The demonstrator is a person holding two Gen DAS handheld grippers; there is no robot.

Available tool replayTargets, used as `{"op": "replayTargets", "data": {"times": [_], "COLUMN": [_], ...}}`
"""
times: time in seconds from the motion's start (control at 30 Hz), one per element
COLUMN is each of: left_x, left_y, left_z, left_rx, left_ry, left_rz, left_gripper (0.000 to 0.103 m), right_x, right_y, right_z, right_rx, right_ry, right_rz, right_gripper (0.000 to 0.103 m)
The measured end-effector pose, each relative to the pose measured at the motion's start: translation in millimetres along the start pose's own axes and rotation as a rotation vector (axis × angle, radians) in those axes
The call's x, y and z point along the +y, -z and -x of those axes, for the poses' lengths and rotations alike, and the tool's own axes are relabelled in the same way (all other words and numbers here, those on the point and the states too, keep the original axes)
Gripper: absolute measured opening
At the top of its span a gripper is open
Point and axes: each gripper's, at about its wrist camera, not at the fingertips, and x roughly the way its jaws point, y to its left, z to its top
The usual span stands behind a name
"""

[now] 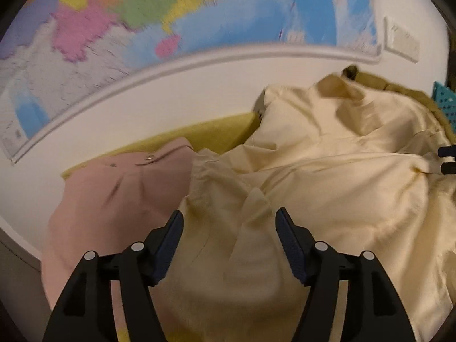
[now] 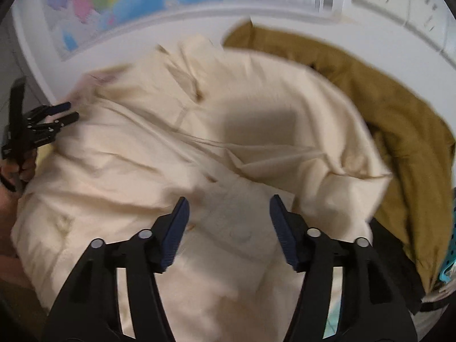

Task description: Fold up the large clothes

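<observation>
The left gripper (image 1: 229, 222) stands with its jaws well apart above the near hem of the cream garment (image 1: 327, 176); the fabric lies below the blue pads (image 1: 171, 242) and nothing is pinched between them. The right gripper (image 2: 229, 213) is likewise wide open and empty, hanging over the garment's middle where a pale sewn label (image 2: 236, 222) shows, pointing steeply down at it. Both seem poised to pick new grip points, one at each side, so a fold can be carried across evenly.

The cream garment lies rumpled across the yellow-green surface (image 1: 216, 134), its collar end toward the wall, partly overlapping a pink folded piece (image 1: 119, 188) at the left, probably a finished item set aside. Behind and to the right sits an olive-brown garment (image 2: 399, 119), likely waiting its turn, with a teal perforated basket (image 1: 444, 102) at the edge. A coloured wall map (image 1: 171, 14) hangs behind, blurred.
</observation>
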Motion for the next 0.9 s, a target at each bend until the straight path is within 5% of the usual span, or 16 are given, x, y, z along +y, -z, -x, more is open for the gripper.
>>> {"op": "replayTargets", "data": {"times": [0.2, 0.4, 0.6, 0.73, 0.9], "left_x": [10.4, 4.1, -2.1, -16.0, -52.6], "left_y": [46.6, 87.4, 109.6, 121.4, 134.4], "left_z": [59.2, 73.8, 95.8, 118.3, 152.3], "left_rx": [-0.007, 0.040, 0.048, 0.023, -0.045], "left_ry": [0.118, 0.172, 0.211, 0.251, 0.331], "left_rz": [0.052, 0.109, 0.125, 0.085, -0.056], "left_gripper": [0.075, 0.078, 0.081, 0.081, 0.086], "right_x": [18.6, 12.7, 23.0, 72.0, 145.4], "right_y": [39.6, 63.8, 70.8, 90.8, 124.6], "right_z": [41.2, -9.9, 30.9, 77.4, 60.9], "right_rx": [-0.039, 0.076, -0.024, -0.077, 0.027], "right_ry": [-0.091, -0.008, -0.077, -0.190, -0.221], "right_rz": [0.044, -0.018, -0.043, 0.122, 0.347], "right_gripper": [0.066, 0.062, 0.071, 0.080, 0.078]}}
